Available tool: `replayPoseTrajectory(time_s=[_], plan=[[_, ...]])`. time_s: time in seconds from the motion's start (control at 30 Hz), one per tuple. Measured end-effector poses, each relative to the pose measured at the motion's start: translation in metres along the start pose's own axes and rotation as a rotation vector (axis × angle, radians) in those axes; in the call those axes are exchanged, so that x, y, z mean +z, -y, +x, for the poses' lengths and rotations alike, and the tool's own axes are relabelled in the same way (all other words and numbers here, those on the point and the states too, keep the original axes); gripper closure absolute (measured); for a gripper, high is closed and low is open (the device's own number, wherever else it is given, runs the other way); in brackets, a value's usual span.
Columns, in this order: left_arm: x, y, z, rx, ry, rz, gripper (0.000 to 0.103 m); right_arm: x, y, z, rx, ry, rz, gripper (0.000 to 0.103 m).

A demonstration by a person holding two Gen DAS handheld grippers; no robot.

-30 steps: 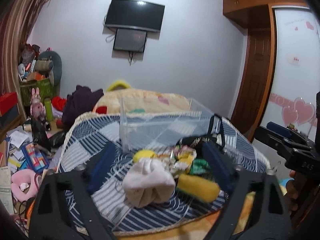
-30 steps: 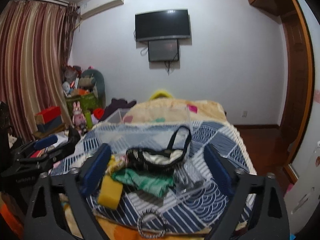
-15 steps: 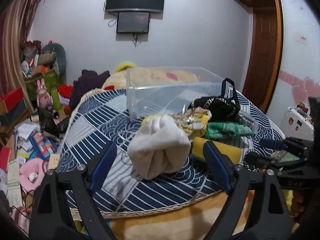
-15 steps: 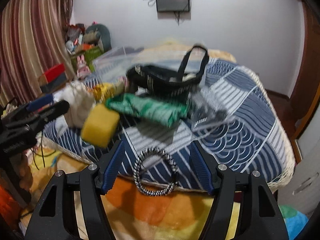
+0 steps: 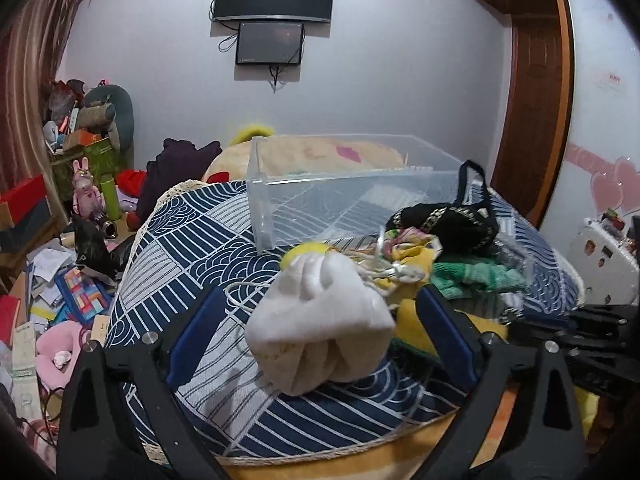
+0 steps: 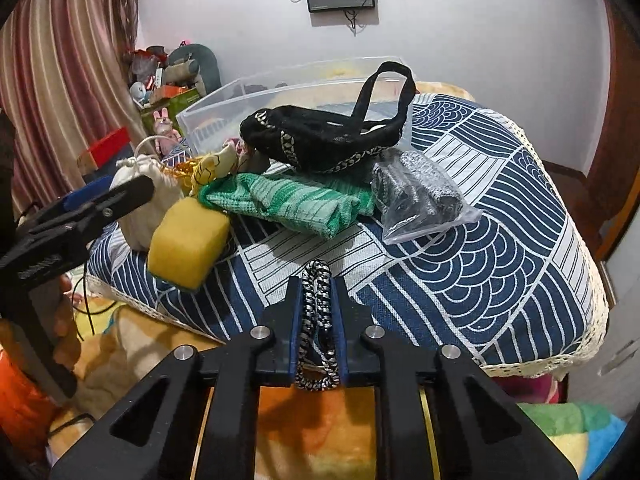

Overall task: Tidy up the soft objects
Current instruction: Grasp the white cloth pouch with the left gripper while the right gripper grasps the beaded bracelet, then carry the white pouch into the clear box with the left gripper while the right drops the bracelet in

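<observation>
In the left wrist view, the left gripper has its two blue fingers spread apart, one on either side of a single white drawstring pouch that sits near the front edge of the bed; whether either finger touches the pouch cannot be told. Behind the pouch lie one yellow sponge, one green knitted cloth, one black mesh bag with a strap, and a small yellow patterned bundle, all heaped together right of the bed's middle. One clear plastic box stands toward the far edge of the bed with nothing visible inside it. In the right wrist view, the right gripper has its fingers clamped together on one black-and-white braided loop at the front edge of the bed. Beyond it lie the same sponge, green cloth and black bag, plus one clear plastic packet holding grey material, touching the cloth's right end. The box stands behind the heap.
</observation>
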State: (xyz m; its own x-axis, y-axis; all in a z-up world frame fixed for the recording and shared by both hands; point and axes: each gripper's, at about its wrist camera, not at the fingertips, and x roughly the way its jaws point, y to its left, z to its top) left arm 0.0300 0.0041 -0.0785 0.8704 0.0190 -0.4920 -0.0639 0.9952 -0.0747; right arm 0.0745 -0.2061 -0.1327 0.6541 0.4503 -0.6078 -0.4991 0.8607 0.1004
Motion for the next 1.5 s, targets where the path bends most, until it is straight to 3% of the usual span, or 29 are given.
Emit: replayPoseTrajectory(time_s=[0.13,0.2,0.3,0.6,0.73,0.77,0.87,0.93,1.03,1.13,1.2,1.3,1.5], plan=[[-0.004,-0.006,0.01,-0.013,-0.047,-0.006,0.037,0.004,-0.001,-0.005,0.011,0.023,0.004,0.093],[-0.006,-0.01,0.013,-0.037,-0.071,-0.018,0.06,0.008,-0.005,-0.008,0.007,0.043,0.002,0.093],[-0.007,-0.014,0.01,-0.061,-0.074,-0.024,0.079,0.015,-0.009,-0.012,0.003,0.081,-0.004,0.095],[0.015,-0.022,-0.027,-0.073,0.055,-0.032,0.084,0.04,-0.012,-0.037,-0.016,0.198,-0.014,0.096],[0.025,-0.024,-0.038,-0.076,0.094,-0.037,0.084,0.039,-0.012,-0.033,-0.005,0.158,-0.03,0.095],[0.025,-0.024,-0.039,-0.081,0.093,-0.04,0.084,0.036,-0.011,-0.03,0.001,0.139,-0.03,0.09],[0.023,-0.025,-0.038,-0.087,0.078,-0.041,0.084,0.025,-0.008,-0.019,0.003,0.076,-0.028,0.06],[0.02,-0.024,-0.037,-0.088,0.069,-0.036,0.084,0.017,-0.007,-0.012,-0.004,0.048,-0.033,0.06],[0.017,-0.021,-0.034,-0.089,0.054,-0.03,0.084,0.009,-0.008,0.001,-0.003,-0.001,-0.058,0.061],[0.015,-0.019,-0.032,-0.092,0.047,-0.026,0.084,0.003,-0.013,0.015,-0.009,-0.042,-0.087,0.077],[0.016,-0.018,-0.032,-0.093,0.049,-0.025,0.084,0.003,-0.018,0.014,-0.061,-0.022,-0.116,0.095],[0.019,-0.018,-0.034,-0.097,0.058,-0.031,0.084,0.006,-0.011,0.009,-0.033,-0.011,-0.07,0.097],[0.038,-0.023,-0.041,-0.101,0.117,-0.053,0.084,0.019,-0.01,-0.031,-0.02,0.111,-0.07,0.097]])
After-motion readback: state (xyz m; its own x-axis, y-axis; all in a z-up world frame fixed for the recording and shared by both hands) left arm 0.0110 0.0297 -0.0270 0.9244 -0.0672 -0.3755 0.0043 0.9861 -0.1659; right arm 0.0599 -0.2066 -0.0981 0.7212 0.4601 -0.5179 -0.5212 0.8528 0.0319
